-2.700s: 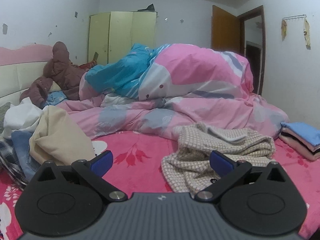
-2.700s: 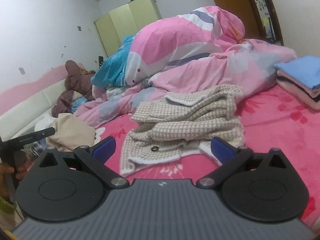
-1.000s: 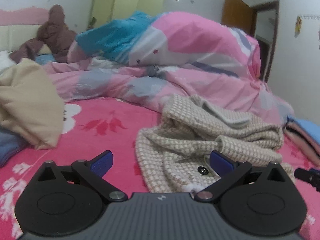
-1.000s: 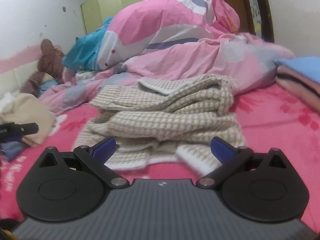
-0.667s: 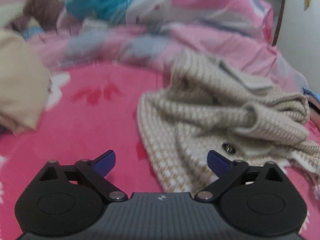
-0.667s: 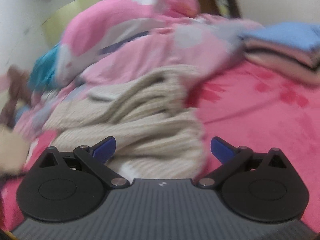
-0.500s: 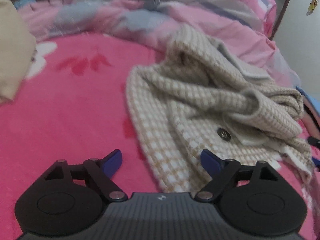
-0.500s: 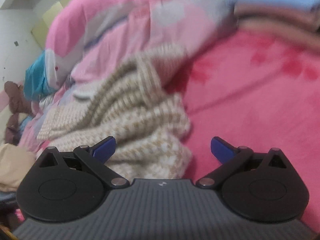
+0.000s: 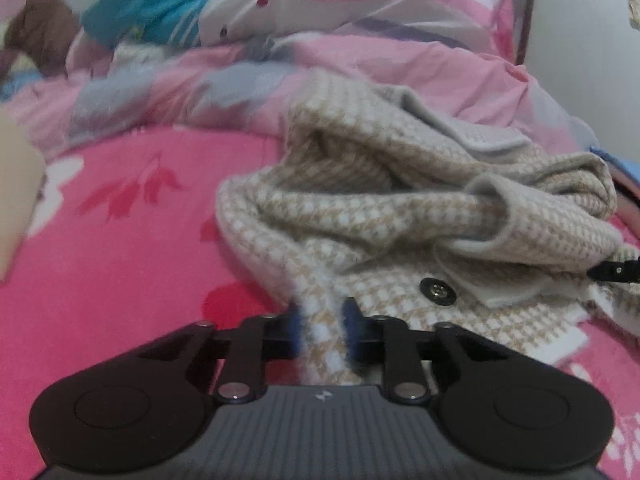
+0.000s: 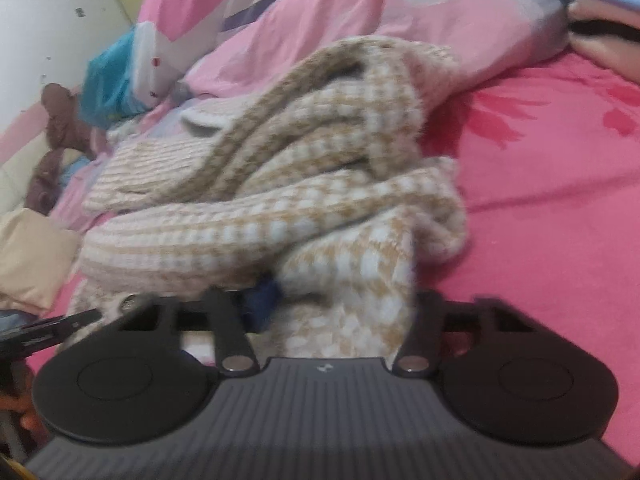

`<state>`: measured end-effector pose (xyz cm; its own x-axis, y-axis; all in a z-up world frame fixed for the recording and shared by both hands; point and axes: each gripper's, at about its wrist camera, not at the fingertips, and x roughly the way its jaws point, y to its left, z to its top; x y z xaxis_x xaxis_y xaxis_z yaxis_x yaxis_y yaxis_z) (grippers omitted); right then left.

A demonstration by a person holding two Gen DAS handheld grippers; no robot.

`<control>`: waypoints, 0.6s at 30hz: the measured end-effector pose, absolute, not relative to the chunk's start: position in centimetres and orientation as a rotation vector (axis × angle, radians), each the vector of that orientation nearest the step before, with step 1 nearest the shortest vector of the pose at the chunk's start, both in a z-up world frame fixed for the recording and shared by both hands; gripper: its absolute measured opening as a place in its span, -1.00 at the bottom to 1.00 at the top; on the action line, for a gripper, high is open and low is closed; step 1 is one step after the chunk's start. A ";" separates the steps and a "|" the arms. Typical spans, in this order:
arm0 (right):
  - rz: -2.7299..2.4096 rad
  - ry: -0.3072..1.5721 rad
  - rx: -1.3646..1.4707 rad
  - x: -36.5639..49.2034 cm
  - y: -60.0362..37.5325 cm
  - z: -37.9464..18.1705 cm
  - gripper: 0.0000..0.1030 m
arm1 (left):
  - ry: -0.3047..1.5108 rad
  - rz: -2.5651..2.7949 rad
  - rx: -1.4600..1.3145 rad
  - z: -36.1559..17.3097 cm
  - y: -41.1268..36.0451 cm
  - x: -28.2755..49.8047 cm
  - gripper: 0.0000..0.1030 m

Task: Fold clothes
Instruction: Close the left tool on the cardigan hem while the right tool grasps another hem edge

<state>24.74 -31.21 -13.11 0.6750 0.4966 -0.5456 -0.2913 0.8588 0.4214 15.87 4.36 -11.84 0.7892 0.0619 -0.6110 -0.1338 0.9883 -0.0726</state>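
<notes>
From the left wrist camera, the left gripper (image 9: 322, 330) sits low over a bed with a bright pink sheet (image 9: 120, 264) that has red flowers on it. A checked beige and white jacket (image 9: 400, 208) lies in a messy heap on the sheet, in the middle and to the right. Its near edge runs down between the two blue pads (image 9: 294, 330). The jaws have just been closing, and the pads now pinch that edge of cloth. A dark round button (image 9: 438, 291) sits on the jacket just right of the pads. At the far right edge, a black tip of the right gripper (image 9: 616, 271) pokes in against the jacket. Behind the jacket lies a big pink quilt (image 9: 360, 52) with a blue patch. A brown coat (image 9: 40, 40) is far back on the left.

From the right wrist camera, the same jacket (image 10: 280, 200) fills the middle. A thick fold of it hangs down between the fingers of the right gripper (image 10: 340, 304). The jaws have just been closing, and they squeeze that thick fold. One blue pad (image 10: 264, 300) shows on the left; cloth hides the other. A stack of folded clothes (image 10: 600, 12) sits at the top right. A cream cloth (image 10: 32, 256) lies at the left.
</notes>
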 end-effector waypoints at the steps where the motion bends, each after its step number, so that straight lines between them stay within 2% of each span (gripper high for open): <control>1: 0.457 0.690 0.297 24.3 -30.9 -12.9 -0.41 | 0.642 0.112 -0.112 -11.6 4.3 15.7 -0.85; 2: 0.466 0.676 0.280 23.9 -30.7 -12.5 -0.58 | 0.634 0.114 -0.123 -11.2 4.6 15.4 -0.87; 3: 0.476 0.661 0.272 23.4 -30.6 -12.2 -0.66 | 0.627 0.117 -0.134 -10.9 4.8 15.1 -0.87; 5: 0.494 0.635 0.268 22.5 -30.4 -11.3 -0.71 | 0.610 0.122 -0.156 -10.2 5.4 14.4 -0.87; 18: 0.597 0.588 0.379 15.8 -32.5 -6.9 -0.76 | 0.577 -0.036 -0.213 -6.4 6.5 7.6 -0.88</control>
